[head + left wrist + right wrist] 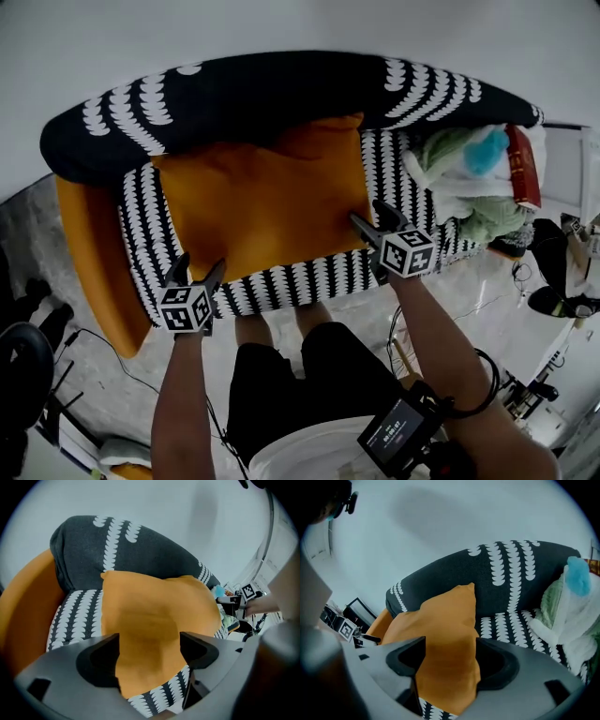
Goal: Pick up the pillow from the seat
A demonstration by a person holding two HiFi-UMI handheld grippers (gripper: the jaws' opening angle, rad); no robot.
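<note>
Orange pillow (262, 202) is lying flat on the seat (281, 286) of a small sofa, its far edge leaning up against the black backrest (272, 94) with the white scallop print. The seat is showing black-and-white scallop stripes around the pillow, and an orange armrest (89, 253) is curving down the sofa's left end. Left gripper (198, 272) is hovering at the pillow's near-left corner, with its jaws standing wide apart and gripping nothing. In the left gripper view the pillow is filling the gap between them. Right gripper (372, 217) is sitting at the pillow's right edge, with its jaws also spread wide and nothing clamped (contact with the fabric is not clear from any view). A heap of green and white soft items (469, 187) with a blue tuft on top is occupying the seat's right end, and a red book-like thing (522, 164) is lying against it. A plain white wall (281, 28) is running behind the sofa. The grey floor (94, 375) is carrying a black cable at lower left and clutter at far right.
</note>
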